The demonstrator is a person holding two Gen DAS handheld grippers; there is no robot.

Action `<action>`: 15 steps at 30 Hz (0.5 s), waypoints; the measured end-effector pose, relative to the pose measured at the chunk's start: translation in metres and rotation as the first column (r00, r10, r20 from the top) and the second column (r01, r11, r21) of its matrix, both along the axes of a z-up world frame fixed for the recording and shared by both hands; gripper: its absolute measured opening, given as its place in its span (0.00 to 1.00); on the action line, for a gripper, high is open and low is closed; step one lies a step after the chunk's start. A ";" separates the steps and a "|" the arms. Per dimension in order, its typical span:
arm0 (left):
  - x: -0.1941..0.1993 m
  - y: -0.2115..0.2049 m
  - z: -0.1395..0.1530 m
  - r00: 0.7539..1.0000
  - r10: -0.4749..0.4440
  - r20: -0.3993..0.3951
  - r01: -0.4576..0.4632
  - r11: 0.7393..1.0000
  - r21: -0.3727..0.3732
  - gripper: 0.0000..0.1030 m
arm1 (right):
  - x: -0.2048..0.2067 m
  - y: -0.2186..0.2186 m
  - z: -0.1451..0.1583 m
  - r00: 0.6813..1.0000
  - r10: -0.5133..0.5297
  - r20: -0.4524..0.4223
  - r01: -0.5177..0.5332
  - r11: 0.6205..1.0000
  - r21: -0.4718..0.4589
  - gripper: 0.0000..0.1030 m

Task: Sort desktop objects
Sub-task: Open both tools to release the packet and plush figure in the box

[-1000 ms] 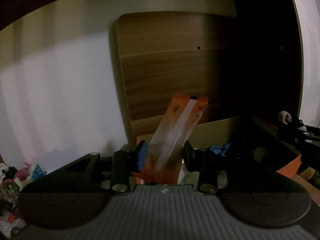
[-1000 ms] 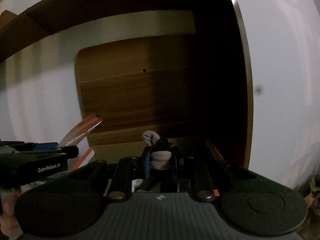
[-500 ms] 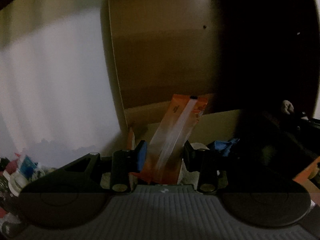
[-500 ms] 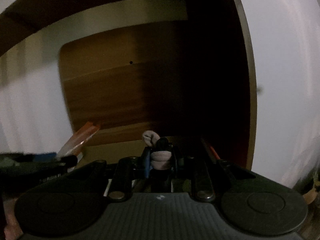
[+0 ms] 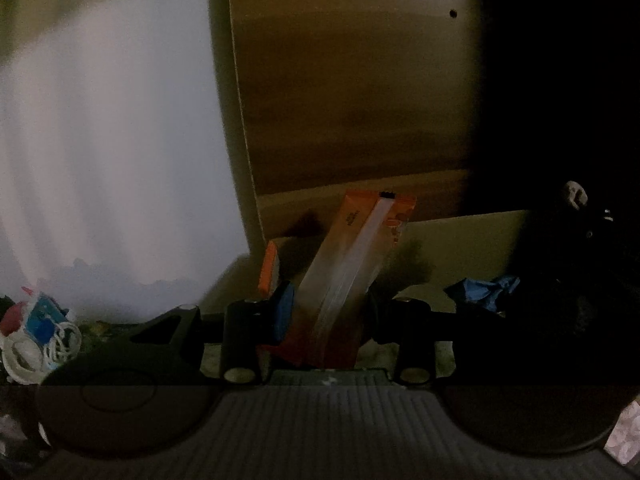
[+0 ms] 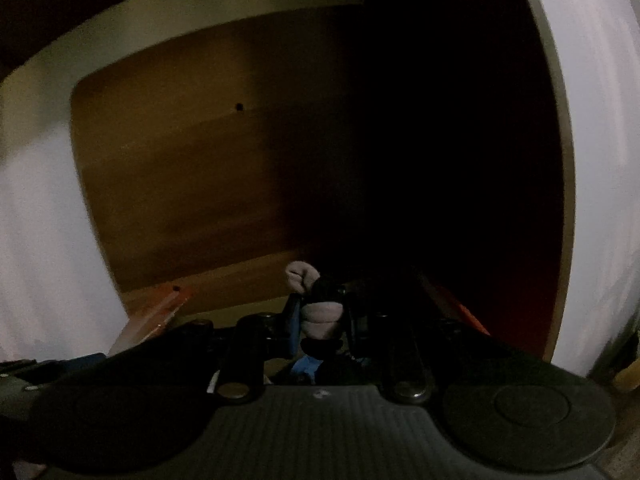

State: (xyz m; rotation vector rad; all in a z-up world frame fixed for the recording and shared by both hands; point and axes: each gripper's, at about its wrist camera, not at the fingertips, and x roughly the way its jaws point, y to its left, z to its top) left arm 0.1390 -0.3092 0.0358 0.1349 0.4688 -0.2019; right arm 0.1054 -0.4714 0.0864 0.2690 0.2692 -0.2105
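Both hands are loaded. The left gripper (image 5: 326,312) is clamped on an orange packet (image 5: 352,264), which stands tilted up and to the right between the jaws, w/ its clear strip facing the camera. The right gripper (image 6: 320,320) is clamped on a small grey soft toy (image 6: 318,312); its pale end pokes up above the jaws.

Both point into a wooden cubby (image 5: 344,92), prob. the drop spot. The back panel is lit and the right side is black. Just beyond the left jaws sit a small orange box (image 5: 269,266) and a crumpled blue thing (image 5: 486,290) on the cubby floor (image 5: 452,248). On the desk at far left is a heap of clutter w/ white cords (image 5: 36,332).

How to do it well, as I judge it:
- Carry the packet in low and level, bottom edge first. It's thin and floppy, so keep the squeeze on until it rests on the floor or leans on the box.
- Aim for the bare floor between the orange box and the blue thing; don't knock the box over.
- Keep the two tools apart, since they're close side by side. Place one thing, then the other.
- The toy is squashy, so open wide to free it.
- The right half is too dark to see what's there, so go slow.
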 end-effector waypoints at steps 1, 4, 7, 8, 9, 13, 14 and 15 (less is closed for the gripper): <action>0.001 -0.001 -0.002 1.000 0.004 -0.005 -0.004 1.000 0.000 0.36 | 0.002 -0.001 -0.001 1.000 -0.008 -0.001 0.008 1.000 -0.001 0.19; 0.003 -0.003 -0.006 1.000 0.005 -0.008 -0.005 1.000 -0.005 0.36 | 0.003 -0.003 -0.007 1.000 -0.007 -0.002 0.007 1.000 0.000 0.19; 0.001 -0.002 -0.004 1.000 -0.001 0.010 0.001 1.000 -0.005 0.36 | -0.002 -0.002 -0.009 1.000 0.008 0.003 -0.008 1.000 -0.013 0.19; -0.001 -0.002 -0.004 1.000 -0.002 0.012 0.002 1.000 -0.001 0.36 | -0.001 -0.002 -0.010 1.000 0.015 0.002 -0.015 1.000 -0.010 0.19; -0.002 -0.001 -0.004 1.000 0.000 0.010 0.000 1.000 0.001 0.36 | -0.002 -0.003 -0.011 1.000 0.023 0.003 -0.023 1.000 -0.006 0.19; -0.001 -0.001 -0.005 1.000 -0.002 0.005 0.002 1.000 0.001 0.37 | 0.000 -0.006 -0.017 0.999 0.034 -0.011 -0.035 0.999 -0.016 0.19; 0.000 0.000 -0.005 1.000 0.001 0.002 -0.001 1.000 -0.002 0.37 | 0.001 -0.006 -0.019 0.999 0.043 -0.013 -0.043 0.999 -0.018 0.19; 0.001 0.001 -0.005 1.000 0.002 -0.003 -0.002 1.000 -0.005 0.37 | 0.002 -0.007 -0.020 0.999 0.045 -0.018 -0.045 0.999 -0.020 0.19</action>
